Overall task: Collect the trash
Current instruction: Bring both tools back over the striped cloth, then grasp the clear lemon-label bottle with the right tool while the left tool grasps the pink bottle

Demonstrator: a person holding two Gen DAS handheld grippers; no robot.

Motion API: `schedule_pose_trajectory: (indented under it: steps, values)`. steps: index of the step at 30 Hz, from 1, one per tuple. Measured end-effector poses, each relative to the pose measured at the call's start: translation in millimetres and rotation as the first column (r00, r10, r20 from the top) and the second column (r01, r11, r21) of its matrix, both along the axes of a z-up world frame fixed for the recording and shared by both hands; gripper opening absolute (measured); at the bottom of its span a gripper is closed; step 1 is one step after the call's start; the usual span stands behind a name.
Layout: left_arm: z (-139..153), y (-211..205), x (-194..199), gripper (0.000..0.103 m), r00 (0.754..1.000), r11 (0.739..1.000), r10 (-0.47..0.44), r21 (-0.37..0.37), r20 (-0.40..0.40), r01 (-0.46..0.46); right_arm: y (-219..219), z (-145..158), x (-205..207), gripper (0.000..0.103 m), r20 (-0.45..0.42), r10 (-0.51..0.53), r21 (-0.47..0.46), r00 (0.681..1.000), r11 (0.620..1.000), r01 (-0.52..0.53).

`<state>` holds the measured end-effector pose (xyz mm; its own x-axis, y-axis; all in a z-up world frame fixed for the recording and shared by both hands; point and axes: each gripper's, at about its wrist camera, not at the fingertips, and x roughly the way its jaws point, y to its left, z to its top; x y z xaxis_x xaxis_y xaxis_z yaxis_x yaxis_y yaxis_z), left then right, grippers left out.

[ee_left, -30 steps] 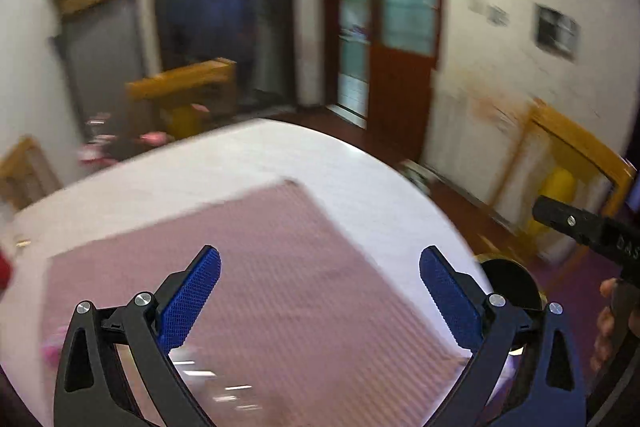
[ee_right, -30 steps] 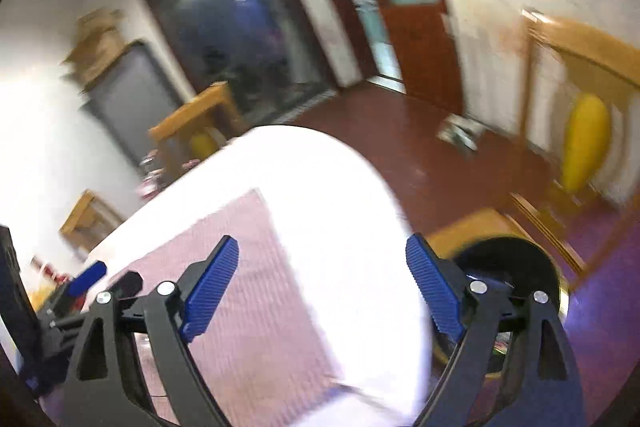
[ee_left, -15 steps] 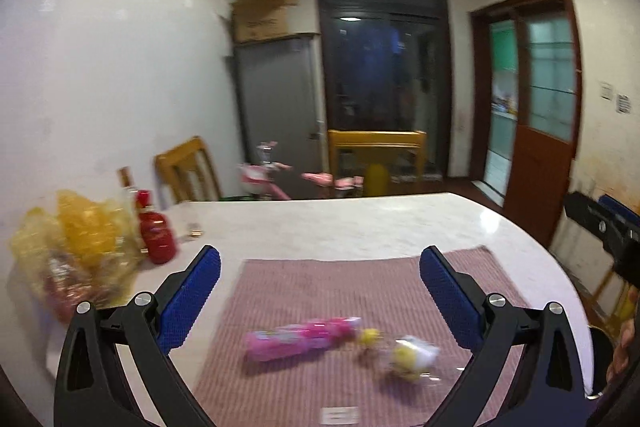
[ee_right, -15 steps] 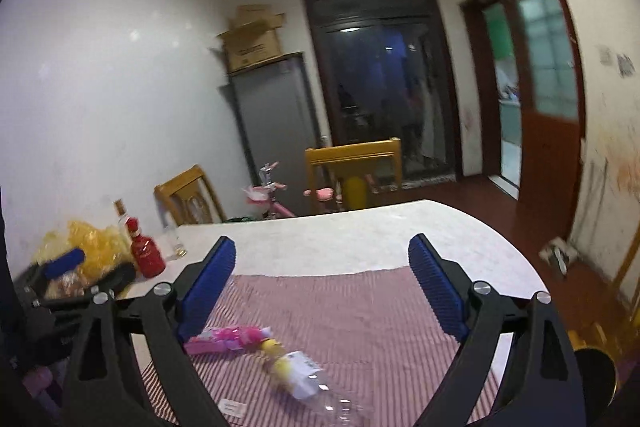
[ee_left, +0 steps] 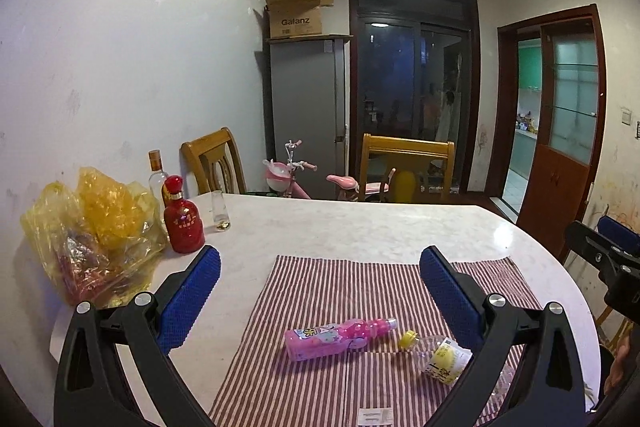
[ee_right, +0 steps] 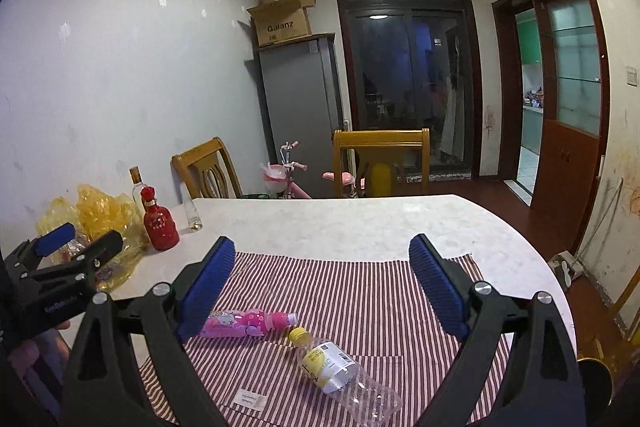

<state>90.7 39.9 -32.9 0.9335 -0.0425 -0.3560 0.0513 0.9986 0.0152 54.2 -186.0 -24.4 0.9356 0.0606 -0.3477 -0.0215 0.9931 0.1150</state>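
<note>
Two bottles lie ahead: clear bottle [ee_right: 344,373], axis ten-to-four, sits at six o'clock below wide-open, empty right gripper [ee_right: 322,291]; left gripper [ee_left: 320,301] equally wide.

The pale marbled stone-look table [ee_left: 360,227] has a smooth, glossy top. On it lies a red-and-white striped woven cloth mat [ee_right: 360,291], matt and ribbed. The clear crinkled plastic bottle with a yellow cap [ee_right: 344,371] shines; the pink plastic bottle with a printed wrap [ee_left: 336,337] is glossy too. Far left, the crumpled yellow plastic bag [ee_left: 92,227] looks thin and shiny beside a glazed red bottle [ee_left: 182,223]. The left gripper [ee_left: 320,301] and right gripper [ee_right: 322,287] have matt black plastic arms, blue textured rubbery pads and bright metal screws.
</note>
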Motion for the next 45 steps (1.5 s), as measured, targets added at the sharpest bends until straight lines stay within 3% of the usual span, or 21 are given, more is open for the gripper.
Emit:
schedule_pose_trajectory:
  steps: [3, 7, 9, 13, 19, 28, 32, 35, 38, 40, 42, 45]
  values:
    - [-3.7, -0.2, 2.5, 0.097, 1.0, 1.0, -0.002, 0.006, 0.0, 0.002, 4.9, -9.5, 11.9, 0.089, -0.042, 0.039, -0.023, 0.998, 0.999, -0.04]
    - [-12.1, 0.4, 9.4, 0.097, 1.0, 0.999, 0.008, 0.031, -0.016, -0.007, 7.6, -41.2, 40.4, 0.09, -0.203, 0.102, -0.089, 0.974, 0.989, -0.122]
    - [-17.5, 2.9, 15.6, 0.097, 0.999, 0.999, 0.021, 0.028, -0.034, -0.02, 1.7, -63.0, 55.0, 0.09, -0.307, 0.092, -0.102, 0.947, 0.986, -0.129]
    - [-28.1, 7.4, 28.9, 0.097, 0.997, 0.998, 0.045, 0.035, -0.07, -0.043, -1.5, -98.8, 68.7, 0.09, -0.422, 0.088, -0.112, 0.902, 0.983, -0.148]
    - [-39.6, 6.5, 38.9, 0.097, 0.993, 0.997, 0.058, 0.053, -0.099, -0.053, 7.5, -136.7, 77.9, 0.09, -0.52, 0.111, -0.136, 0.847, 0.968, -0.21]
    - [-53.5, -0.5, 50.1, 0.097, 0.99, 0.997, 0.033, 0.068, -0.138, -0.024, 15.0, -161.2, 86.9, 0.09, -0.599, 0.146, -0.18, 0.788, 0.933, -0.31]
    - [-54.7, -4.7, 50.2, 0.097, 0.99, 0.997, 0.003, 0.071, -0.144, 0.007, 25.5, -181.4, 96.1, 0.09, -0.654, 0.195, -0.191, 0.73, 0.892, -0.41]
    - [-51.2, -8.5, 47.7, 0.097, 0.99, 0.997, -0.017, 0.073, -0.139, 0.028, 34.1, -201.7, 103.5, 0.09, -0.703, 0.183, -0.243, 0.687, 0.847, -0.473]
    - [-45.6, -9.5, 43.5, 0.097, 0.991, 0.997, -0.041, 0.059, -0.125, 0.049, 40.1, -217.7, 111.4, 0.09, -0.747, 0.188, -0.237, 0.638, 0.821, -0.52]
    - [-41.4, -10.1, 40.6, 0.097, 0.992, 0.997, -0.049, 0.054, -0.115, 0.055, 42.2, -227.1, 116.7, 0.088, -0.772, 0.186, -0.218, 0.608, 0.821, -0.528]
    - [-37.9, -10.6, 37.9, 0.097, 0.993, 0.997, -0.056, 0.051, -0.106, 0.062, 43.5, -237.7, 122.2, 0.078, -0.801, 0.173, -0.199, 0.572, 0.825, -0.528]
    - [-33.7, -10.4, 34.9, 0.097, 0.994, 0.996, -0.062, 0.052, -0.095, 0.067, 37.9, -240.4, 128.5, 0.063, -0.822, 0.216, -0.1, 0.527, 0.856, -0.508]
